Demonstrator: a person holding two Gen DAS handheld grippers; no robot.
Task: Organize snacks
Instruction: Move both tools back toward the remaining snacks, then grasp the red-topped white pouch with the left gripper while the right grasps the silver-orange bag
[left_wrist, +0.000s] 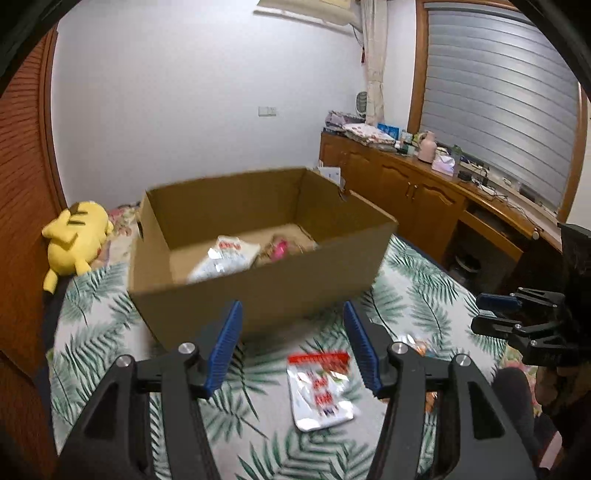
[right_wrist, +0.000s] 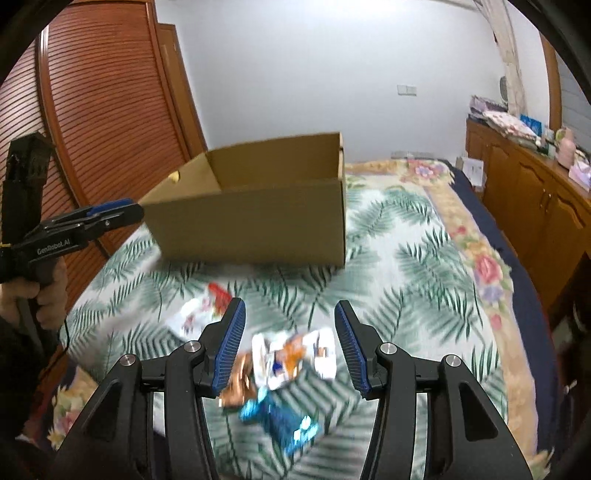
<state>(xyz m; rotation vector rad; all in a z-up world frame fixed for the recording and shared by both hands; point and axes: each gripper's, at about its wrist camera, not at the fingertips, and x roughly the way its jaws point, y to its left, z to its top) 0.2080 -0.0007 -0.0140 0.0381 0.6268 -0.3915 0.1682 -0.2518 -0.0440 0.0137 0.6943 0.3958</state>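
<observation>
An open cardboard box stands on the bed. It holds a white snack packet and a pink one. My left gripper is open and empty in front of the box. A red-and-silver packet lies on the blanket below it. My right gripper is also open and empty. It hovers over a pile made up of a white-and-orange packet, a copper one and a blue one. Each gripper shows in the other's view, the right gripper and the left gripper.
The bed has a palm-leaf blanket. A yellow plush toy lies left of the box by the wooden wardrobe. A cluttered wooden cabinet runs along the right side. A hand holds the left gripper's handle.
</observation>
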